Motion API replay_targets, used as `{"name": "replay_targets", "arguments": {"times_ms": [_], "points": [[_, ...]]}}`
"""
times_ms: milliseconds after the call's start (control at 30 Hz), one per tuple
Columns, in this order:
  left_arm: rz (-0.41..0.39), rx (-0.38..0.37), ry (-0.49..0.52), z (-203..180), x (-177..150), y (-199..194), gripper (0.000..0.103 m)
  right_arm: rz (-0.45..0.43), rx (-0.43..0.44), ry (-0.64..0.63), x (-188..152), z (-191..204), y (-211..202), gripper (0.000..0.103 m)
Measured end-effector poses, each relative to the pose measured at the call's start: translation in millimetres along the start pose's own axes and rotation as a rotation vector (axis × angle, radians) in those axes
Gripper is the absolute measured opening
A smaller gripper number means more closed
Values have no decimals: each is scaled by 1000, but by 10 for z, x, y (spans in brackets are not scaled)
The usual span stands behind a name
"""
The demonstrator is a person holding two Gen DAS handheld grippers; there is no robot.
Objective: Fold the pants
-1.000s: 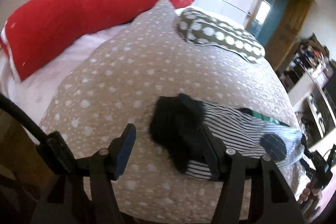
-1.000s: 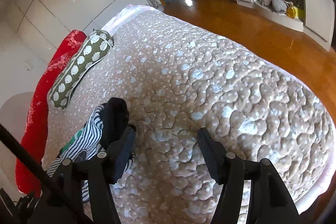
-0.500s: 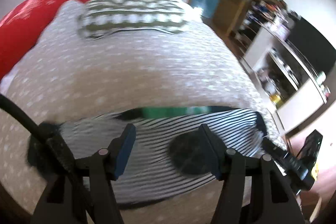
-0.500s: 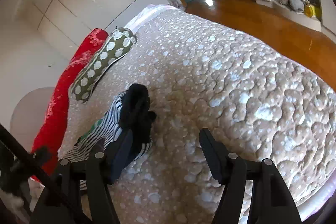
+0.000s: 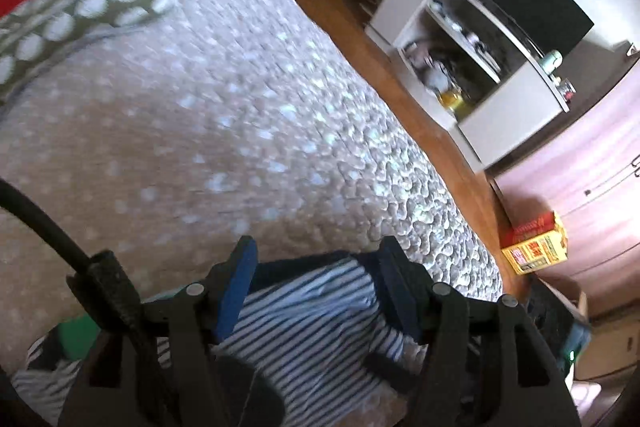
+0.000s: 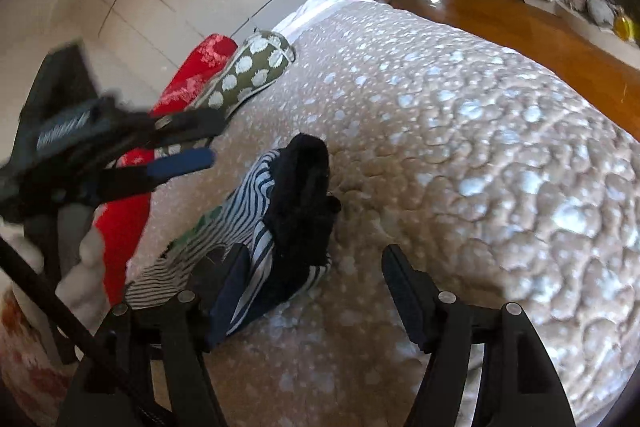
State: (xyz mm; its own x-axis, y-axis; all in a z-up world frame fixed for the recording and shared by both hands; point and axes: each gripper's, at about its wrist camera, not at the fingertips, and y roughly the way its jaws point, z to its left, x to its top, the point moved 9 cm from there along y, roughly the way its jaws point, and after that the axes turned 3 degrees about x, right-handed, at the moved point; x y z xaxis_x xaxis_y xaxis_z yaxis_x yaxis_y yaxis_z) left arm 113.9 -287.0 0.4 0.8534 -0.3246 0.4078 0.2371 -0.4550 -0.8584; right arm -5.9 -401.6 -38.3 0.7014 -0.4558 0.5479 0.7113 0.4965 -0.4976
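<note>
A bed (image 6: 480, 131) covered with a beige, white-dotted quilt fills both views. A red pillow (image 6: 192, 75) and an olive polka-dot pillow (image 6: 256, 67) are seen at its far end. The striped pants (image 6: 256, 203), with a black cuff (image 6: 304, 195), lie bunched on the quilt near its near edge. The left gripper (image 5: 316, 275) is held above the striped cloth with its jaws parted; whether the cloth is touched cannot be told. The right gripper (image 6: 316, 279) is held with jaws spread wide, just opened further, gripping nothing; its left finger (image 6: 228, 291) lies against the pants. A yellow box (image 5: 534, 249) sits on the floor.
</note>
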Motion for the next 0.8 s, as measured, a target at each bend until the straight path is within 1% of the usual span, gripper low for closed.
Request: {"name": "replay_targets", "arguments": {"times_ms": [133, 267, 300, 333, 367, 400, 433, 500, 600, 667, 800], "points": [[70, -31, 27, -38, -42, 285, 62, -10, 5, -13, 43, 66, 105, 73], [121, -99, 19, -83, -119, 438, 62, -11, 7, -35, 59, 139, 214, 72], [138, -112, 23, -99, -148, 460, 61, -12, 3, -44, 61, 158, 241, 65], [157, -118, 33, -115, -195, 477, 45, -10, 2, -55, 61, 181, 272, 48], [163, -113, 38, -113, -217, 488, 33, 4, 4, -61, 58, 199, 316, 40], [162, -103, 43, -105, -245, 466, 28, 16, -6, -58, 59, 196, 349, 30], [152, -105, 45, -110, -250, 442, 27, 16, -3, -50, 77, 195, 357, 24], [120, -130, 34, -102, -247, 315, 26, 17, 12, -39, 107, 235, 344, 23], [62, -163, -6, -8, -235, 69, 26, 11, 18, -78, 158, 384, 325, 23], [14, -178, -41, 115, -250, -136, 26, 12, 31, -122, 182, 570, 322, 23], [-83, -187, -156, 514, -348, -519, 26, 44, 66, -216, 126, 996, 401, 23]]}}
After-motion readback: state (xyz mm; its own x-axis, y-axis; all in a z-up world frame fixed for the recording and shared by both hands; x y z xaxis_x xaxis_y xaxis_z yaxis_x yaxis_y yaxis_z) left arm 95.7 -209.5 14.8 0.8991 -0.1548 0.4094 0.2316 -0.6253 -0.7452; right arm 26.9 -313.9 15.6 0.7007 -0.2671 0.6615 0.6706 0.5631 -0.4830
